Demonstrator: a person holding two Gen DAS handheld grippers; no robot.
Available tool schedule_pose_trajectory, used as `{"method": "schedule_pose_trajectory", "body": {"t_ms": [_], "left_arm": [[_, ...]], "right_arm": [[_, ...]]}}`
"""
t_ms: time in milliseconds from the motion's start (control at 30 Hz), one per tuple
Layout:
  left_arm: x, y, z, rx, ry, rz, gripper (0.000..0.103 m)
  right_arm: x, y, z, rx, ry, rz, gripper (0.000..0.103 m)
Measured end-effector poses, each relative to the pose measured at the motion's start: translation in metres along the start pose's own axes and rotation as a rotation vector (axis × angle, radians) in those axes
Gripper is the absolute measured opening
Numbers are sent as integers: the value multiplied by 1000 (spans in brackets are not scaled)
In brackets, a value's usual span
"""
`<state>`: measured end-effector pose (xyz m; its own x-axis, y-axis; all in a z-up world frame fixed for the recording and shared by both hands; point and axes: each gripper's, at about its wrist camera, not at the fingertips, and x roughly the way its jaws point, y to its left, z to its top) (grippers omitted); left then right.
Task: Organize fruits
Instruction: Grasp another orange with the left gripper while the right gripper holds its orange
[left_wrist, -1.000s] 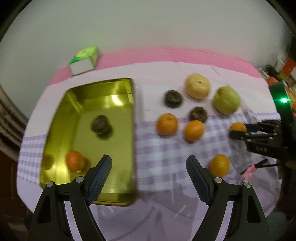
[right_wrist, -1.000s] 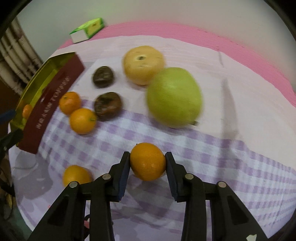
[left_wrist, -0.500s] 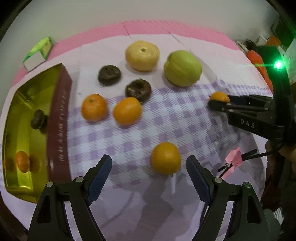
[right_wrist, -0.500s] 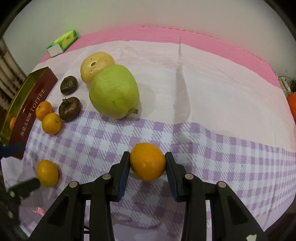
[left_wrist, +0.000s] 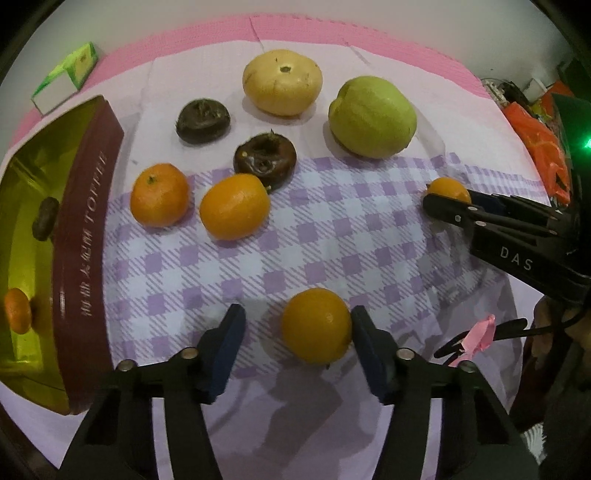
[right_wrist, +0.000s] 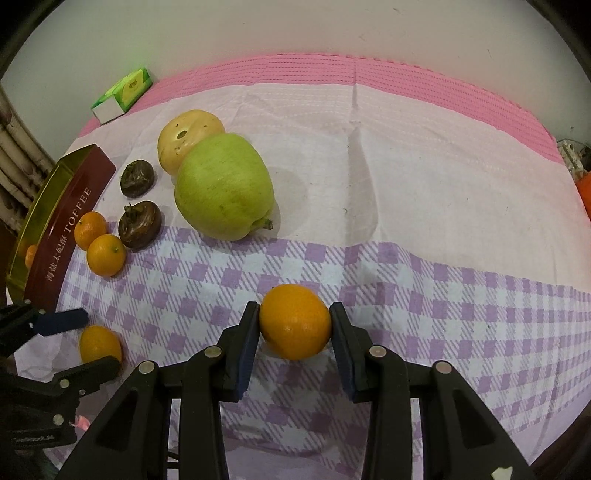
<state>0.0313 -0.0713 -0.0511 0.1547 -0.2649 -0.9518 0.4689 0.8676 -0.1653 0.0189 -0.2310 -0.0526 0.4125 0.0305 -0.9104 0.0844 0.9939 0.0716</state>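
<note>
two grippers, two oranges on the checked cloth

the right gripper is clamped on an orange, both pads pressed to its sides, over the purple-checked part of the tablecloth. in the left wrist view the same gripper reaches in from the right edge, with that orange showing beyond its tips.

the left gripper has just been closing, with a second orange between its jaws. the right-hand pad touches the fruit or is just beside it; the left-hand pad stands clear, with a gap of cloth showing, so the grip is not closed on it. this orange sits on the cloth near the front edge of the table.

further out, two more oranges lie side by side on the checks, with a dark brown wrinkled fruit touching the nearer one and another dark fruit behind it on the plain part of the cloth. beyond these sit a pale yellow round fruit and a large green fruit, near each other.

to the left stands a gold tin with a dark red wall lettered "toffee". inside it lie one small orange and one dark fruit, well apart.

a green and white carton rests on the pink mat at the far left corner. a pink tag on a black clip shows below the right gripper.
</note>
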Motion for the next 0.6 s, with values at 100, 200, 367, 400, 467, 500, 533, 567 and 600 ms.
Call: {"method": "schedule_pose_trajectory", "body": {"t_ms": [100, 200, 367, 400, 467, 500, 533, 567, 600], "left_arm": [[1, -2, 1, 13, -8, 6, 51], [1, -2, 2, 15, -12, 4, 43], [1, -2, 0, 14, -15, 2, 39], [0, -1, 0, 13, -15, 2, 39], [-2, 1, 0, 12, -18, 2, 39], [-4, 3, 0, 10, -22, 2, 39], [-6, 5, -1, 9, -27, 3, 39], [-9, 8, 0, 5, -33, 6, 39], [-12, 11, 0, 1, -40, 7, 39]], "right_arm": [[2, 1, 0, 4, 12, 2, 35], [2, 2, 0, -2, 14, 0, 35], [2, 3, 0, -4, 14, -1, 35], [2, 3, 0, -5, 14, -2, 35], [2, 2, -1, -3, 14, -1, 35], [2, 2, -1, -1, 14, 0, 35], [2, 2, -1, -1, 14, 0, 35], [3, 2, -1, 0, 14, -1, 35], [3, 2, -1, -1, 14, -2, 35]]}}
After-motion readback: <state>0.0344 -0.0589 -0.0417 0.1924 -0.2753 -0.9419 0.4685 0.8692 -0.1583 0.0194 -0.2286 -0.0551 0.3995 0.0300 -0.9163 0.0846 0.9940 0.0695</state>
